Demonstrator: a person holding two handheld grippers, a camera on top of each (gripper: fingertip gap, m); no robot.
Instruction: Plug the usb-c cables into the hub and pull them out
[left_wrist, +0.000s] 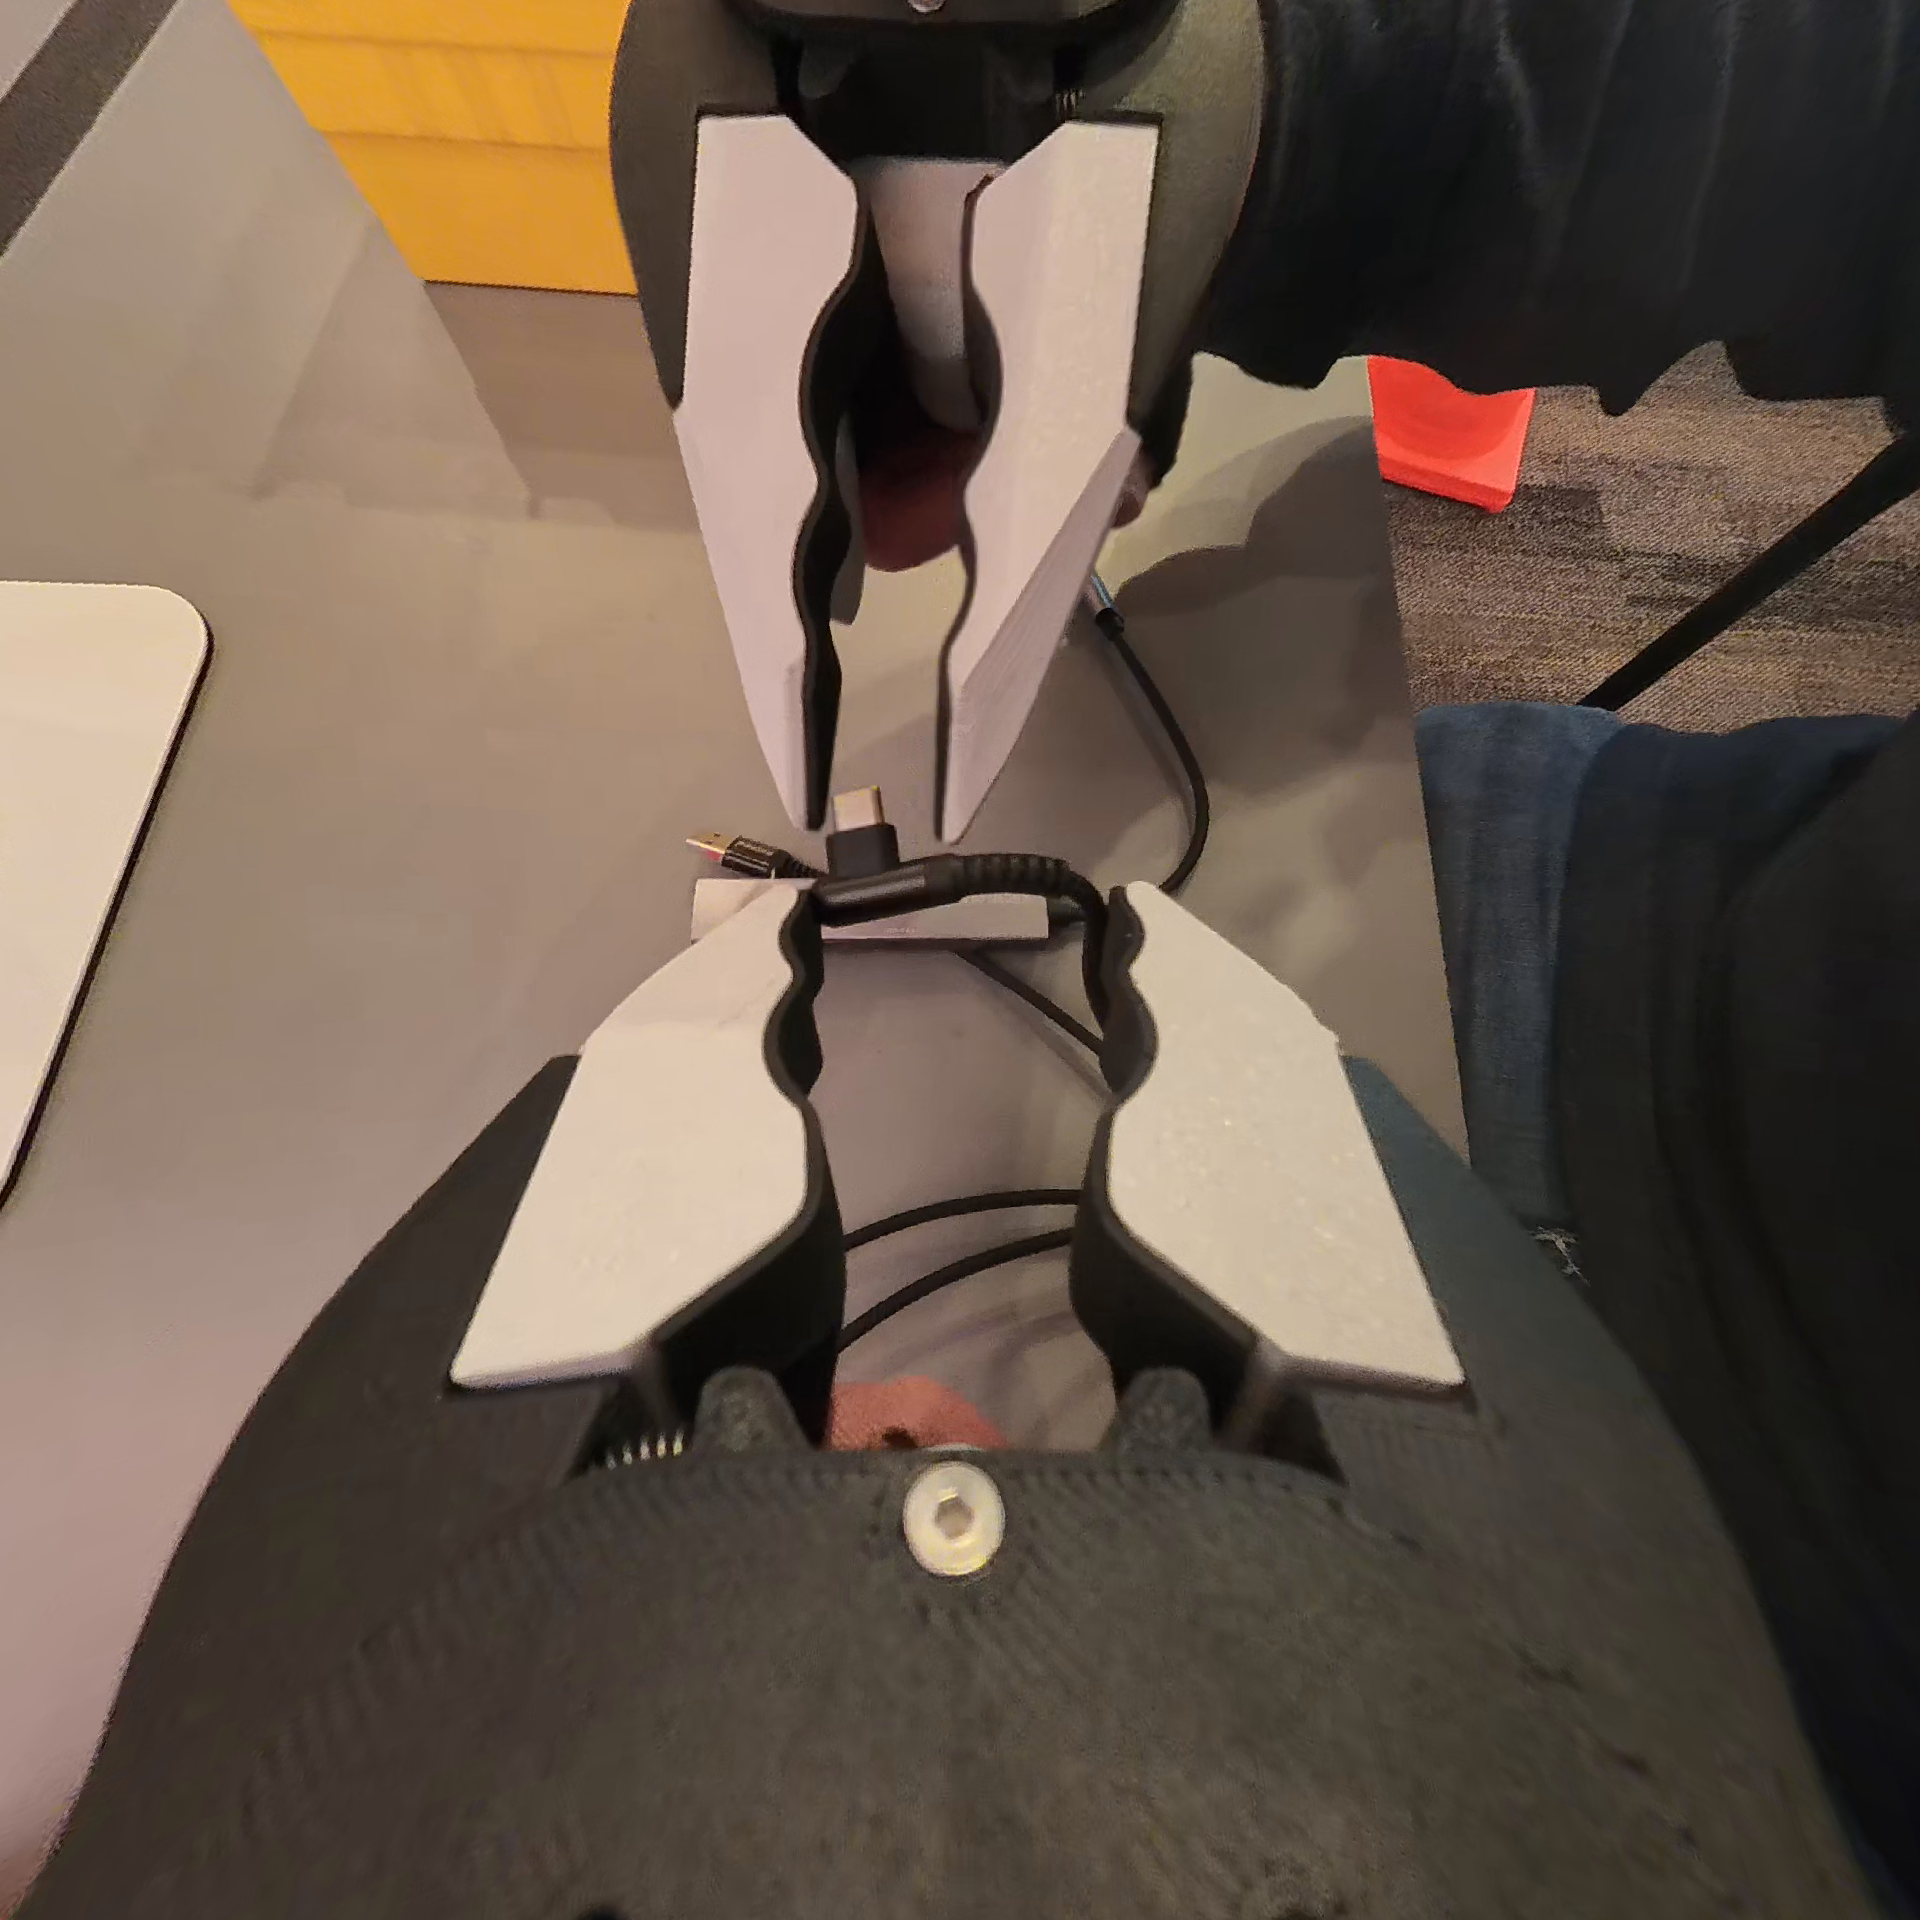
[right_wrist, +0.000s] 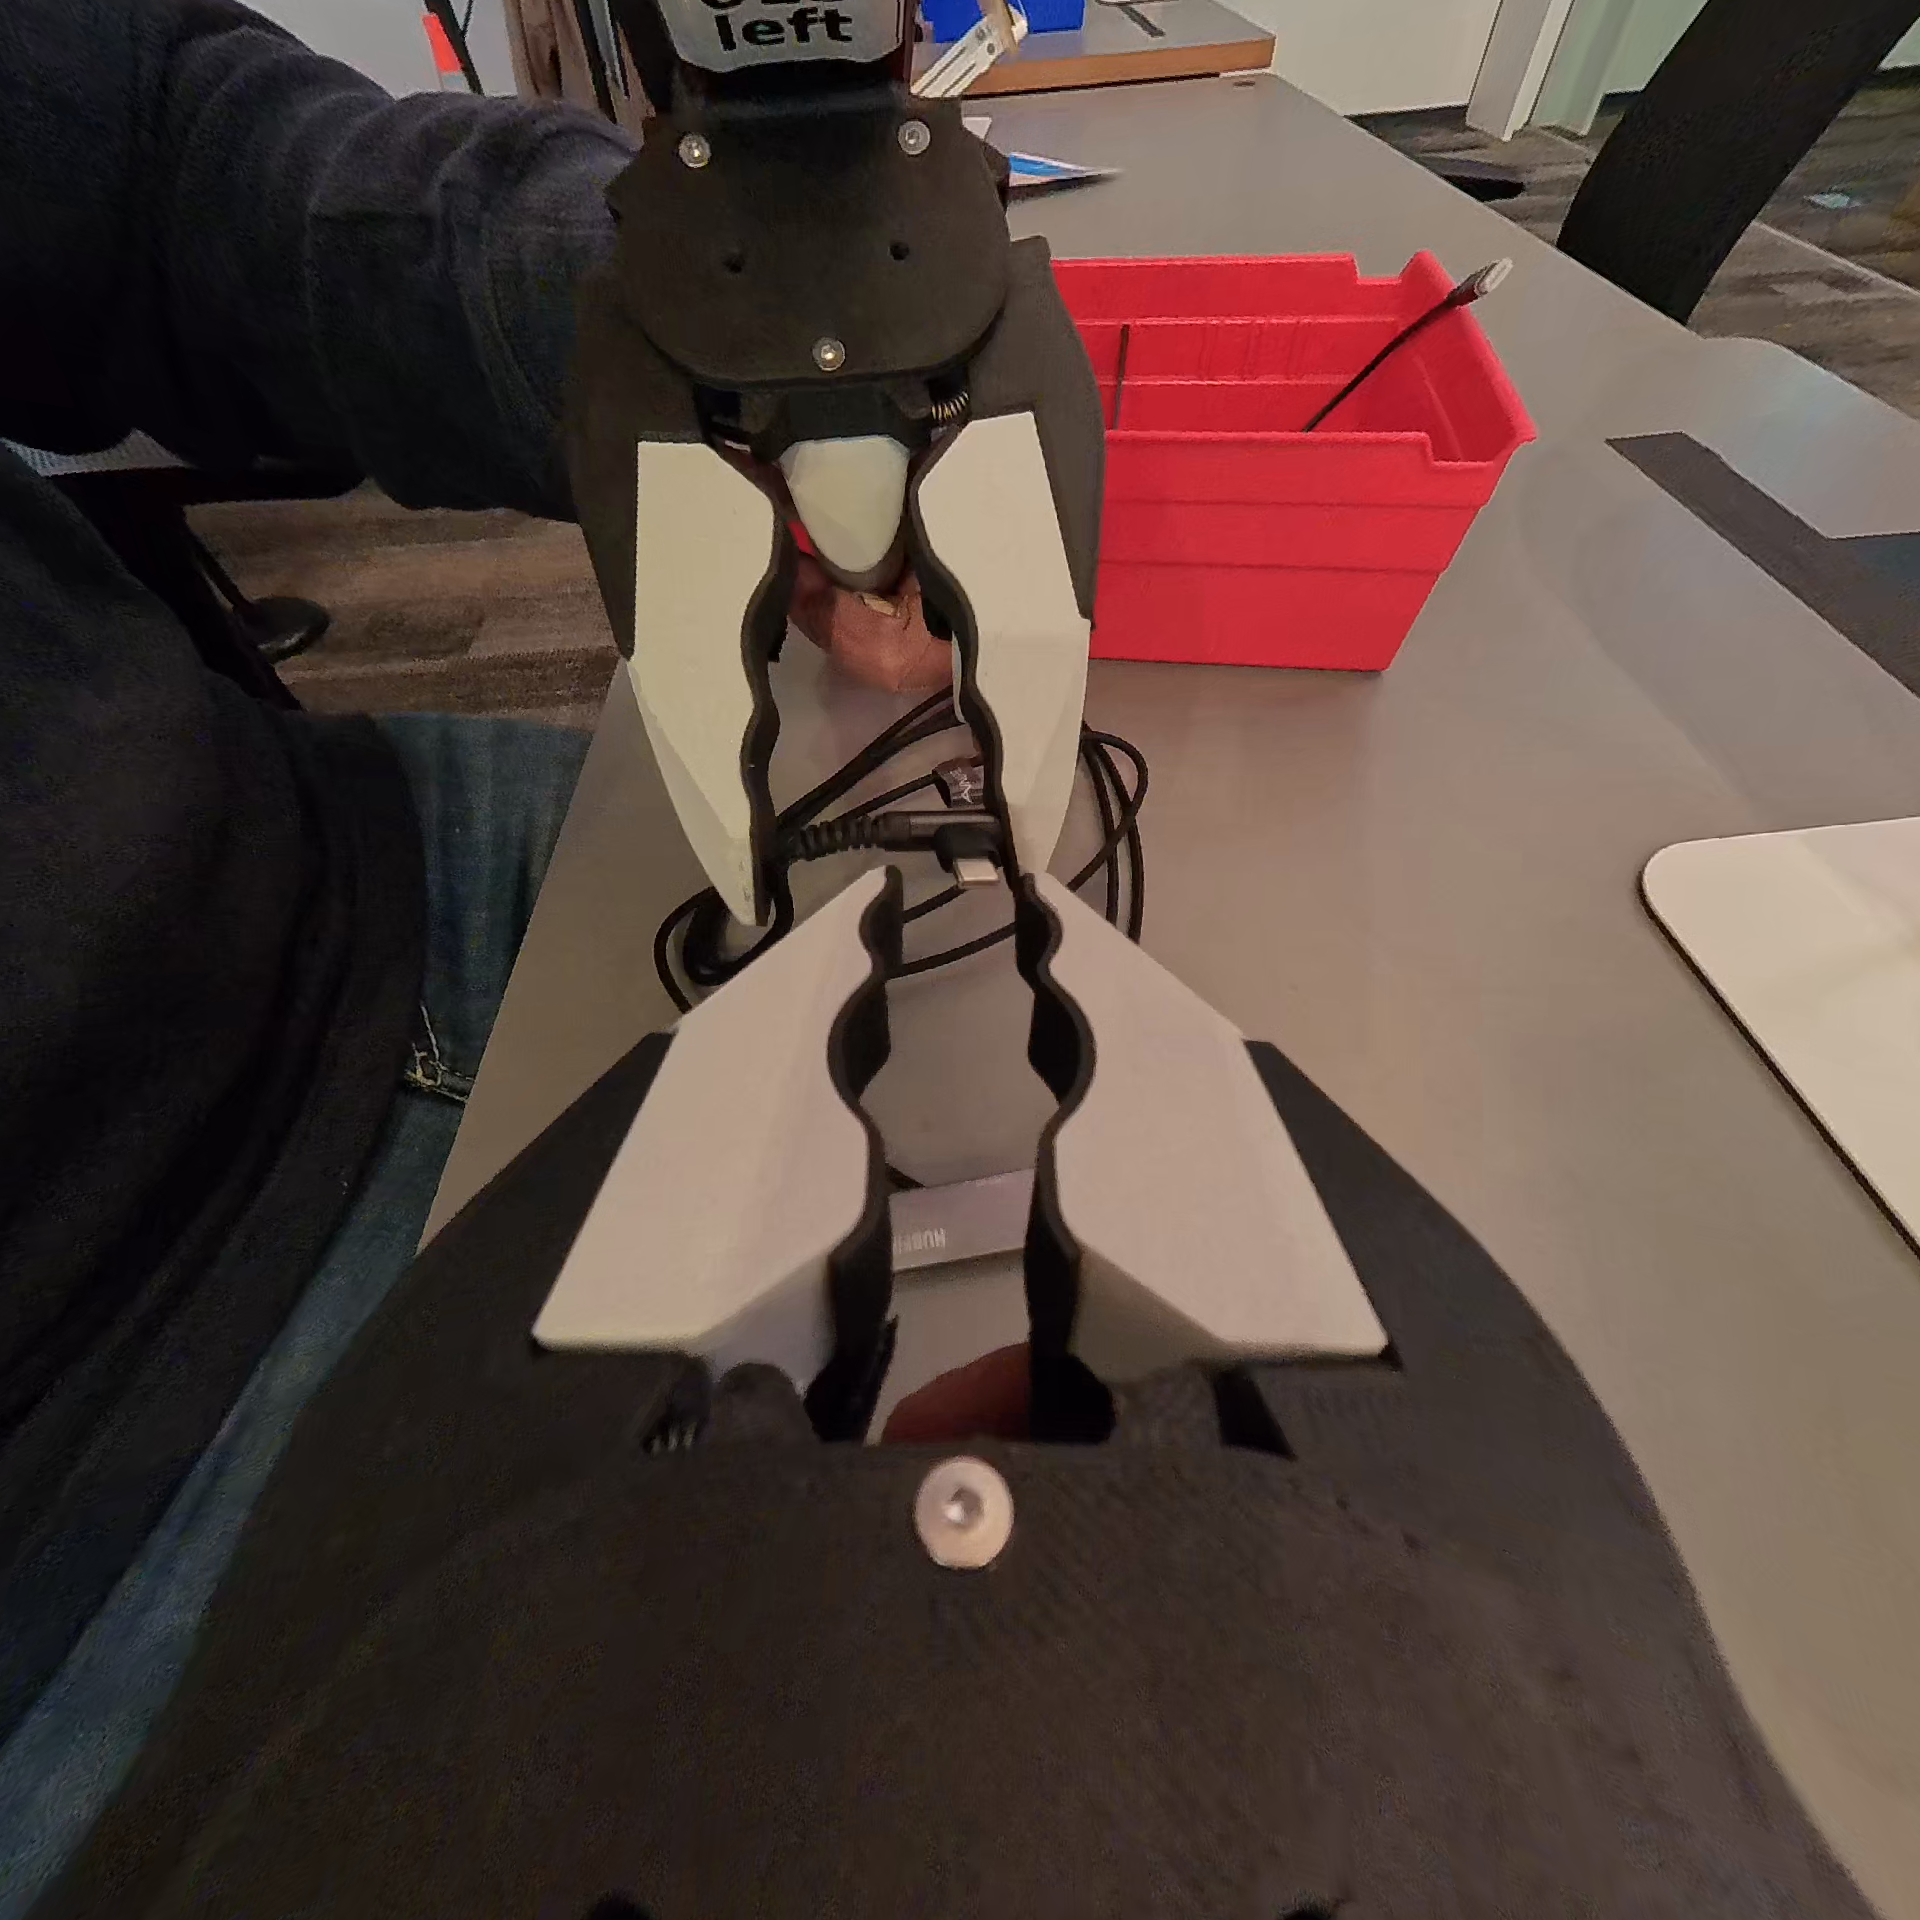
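Two claws face each other over one grey table (right_wrist: 1351, 935). Left claw (left_wrist: 961, 904) spread, a cable (left_wrist: 935, 871) crossing between its tips. One hub (right_wrist: 961, 1231) flat beneath right claw (right_wrist: 961, 888), spread. One angled plug (left_wrist: 862, 831) between both. One red bin (right_wrist: 1299, 520) far right

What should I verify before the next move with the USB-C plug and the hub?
1. USB-C plug out of the hub: ok, its metal tip is bare.
2. Left tongs gripping the braided cable: cannot tell; the cable spans the tips, which stand wide apart.
3. Right tongs ready for the plug: ok, a narrow gap, with the plug tip right at it.
4. Plug lined up with a hub port: cannot tell, no port shows.
5. Loose cable loops away from the work: not ok, they lie under the left tongs.
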